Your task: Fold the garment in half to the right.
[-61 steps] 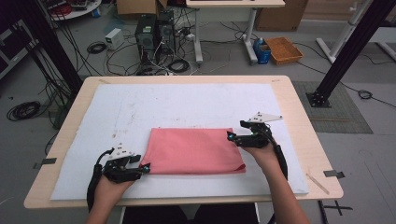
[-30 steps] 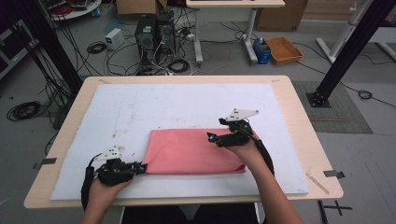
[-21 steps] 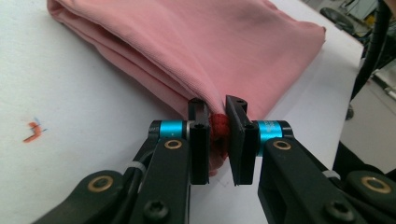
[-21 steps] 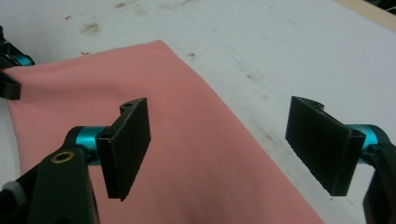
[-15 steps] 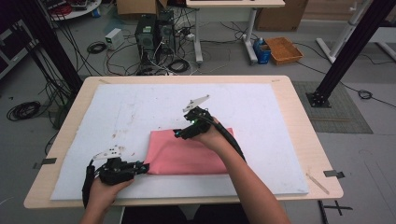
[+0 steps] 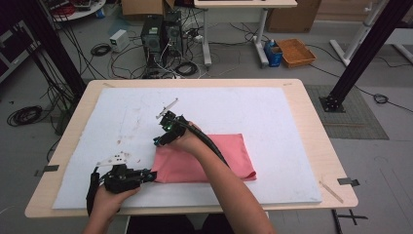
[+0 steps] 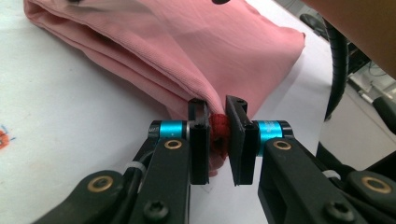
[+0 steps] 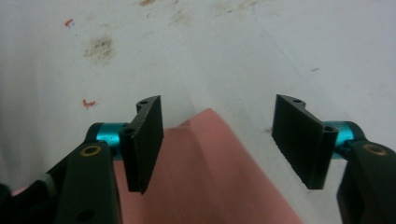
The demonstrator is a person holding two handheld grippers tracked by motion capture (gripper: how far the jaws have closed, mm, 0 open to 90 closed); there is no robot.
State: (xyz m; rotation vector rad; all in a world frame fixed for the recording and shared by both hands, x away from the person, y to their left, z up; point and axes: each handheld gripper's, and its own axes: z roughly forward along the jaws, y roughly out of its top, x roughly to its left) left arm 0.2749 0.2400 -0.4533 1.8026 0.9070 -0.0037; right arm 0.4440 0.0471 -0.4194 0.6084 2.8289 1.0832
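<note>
The worktop (image 6: 292, 92) carries a white mat (image 6: 243, 112), and on it lies the pink cloth (image 6: 214, 158), already doubled over into a flat rectangle with stacked layers showing along its near-left edge. Judging by that, at least one fold is done and the work appears to be somewhere in the middle: a further fold, or a straightening of the corners, looks to be what is left, and nothing in the pictures says the cloth is finished.

The left gripper (image 6: 146, 175) sits at the cloth's near-left corner. In the left gripper view its fingers (image 7: 198, 140) are clenched on a bunched bit of the fabric, and the rest of the cloth fans away beyond and to either side of them.

The right gripper (image 6: 163, 139) reaches across the person's body to the far-left corner of the cloth. Its jaws have just been closing, yet in the right gripper view the fingers (image 8: 147, 140) stand apart and grasp nothing — the pink corner lies below and between them, its tip just ahead, one finger over the fabric and the other over bare mat. Pinching that corner looks like the next move.
</note>
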